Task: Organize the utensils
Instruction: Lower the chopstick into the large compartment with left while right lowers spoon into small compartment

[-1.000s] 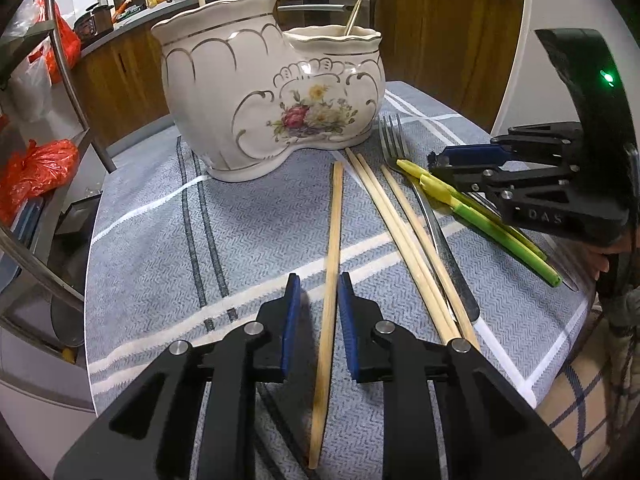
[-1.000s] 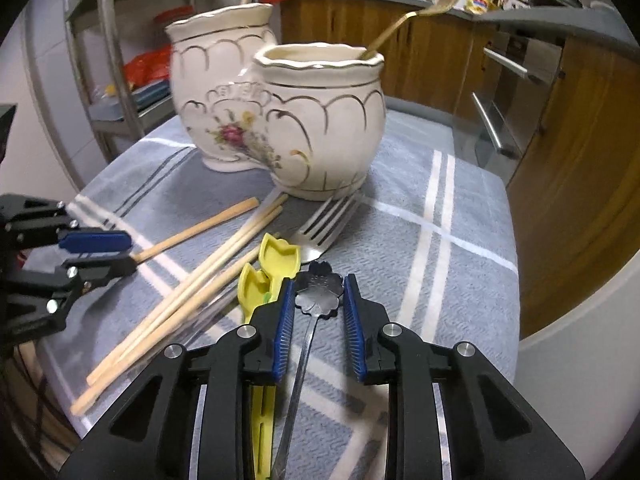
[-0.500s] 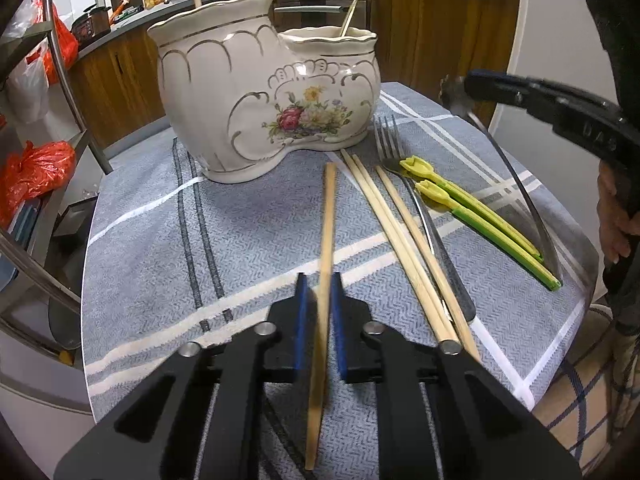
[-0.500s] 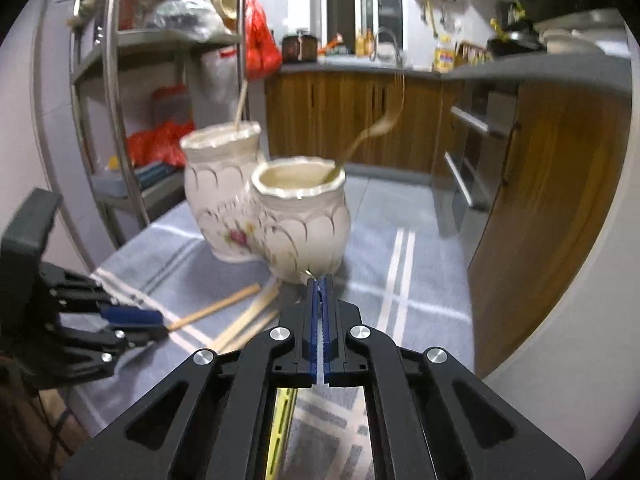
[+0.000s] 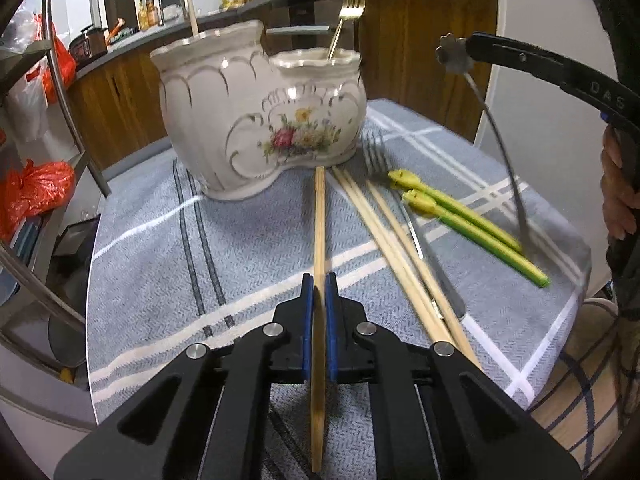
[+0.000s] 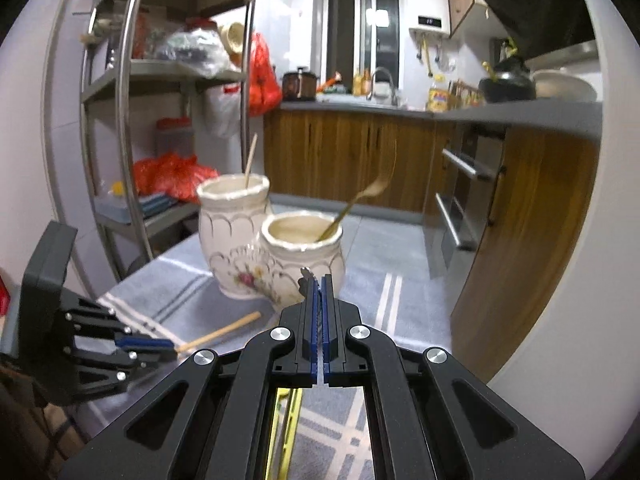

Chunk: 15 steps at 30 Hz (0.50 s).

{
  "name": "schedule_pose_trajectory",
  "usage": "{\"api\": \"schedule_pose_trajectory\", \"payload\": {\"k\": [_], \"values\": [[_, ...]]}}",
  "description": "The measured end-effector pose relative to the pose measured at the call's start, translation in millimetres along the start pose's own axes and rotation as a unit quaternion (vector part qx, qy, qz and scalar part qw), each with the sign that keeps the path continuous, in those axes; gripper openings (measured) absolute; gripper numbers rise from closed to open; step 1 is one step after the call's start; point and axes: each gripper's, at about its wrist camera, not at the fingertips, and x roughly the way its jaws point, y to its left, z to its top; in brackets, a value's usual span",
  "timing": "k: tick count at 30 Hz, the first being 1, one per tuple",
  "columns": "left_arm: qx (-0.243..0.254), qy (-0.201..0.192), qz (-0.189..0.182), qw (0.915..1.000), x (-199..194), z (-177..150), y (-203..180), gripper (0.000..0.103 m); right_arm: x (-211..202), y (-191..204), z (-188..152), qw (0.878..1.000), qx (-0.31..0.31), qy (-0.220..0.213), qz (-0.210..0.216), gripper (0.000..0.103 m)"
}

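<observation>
Left wrist: the left gripper has just closed on a chopstick, a light, stiff, smooth wooden rod gripped near mid-length and lying on the woven cloth before the glazed, fragile-looking holder. More chopsticks, a fork and green picks lie beside it.

Right wrist: the right gripper, fingers clamped, carries a thin metal utensil by its flat flower end; slippery and likely to swing.

Both grippers: black angular plastic frames. Left gripper and right gripper have blue pads, silver screws. White "DAS" lettering on right.
</observation>
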Motion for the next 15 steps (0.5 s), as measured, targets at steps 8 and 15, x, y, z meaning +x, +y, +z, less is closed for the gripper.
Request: {"api": "schedule_pose_trajectory", "payload": {"k": [8,15], "values": [[-0.006,-0.094,-0.014,0.9955,-36.9,-3.5,8.7,0.006,-24.6,10.2,12.0,0.997,-0.019,-0.061,-0.036,0.002],[-0.021,-0.178,-0.016,0.9837,-59.8,2.3,17.4,0.006,-30.8,15.5,25.8,0.993,-0.025,-0.092,-0.068,0.002]]}}
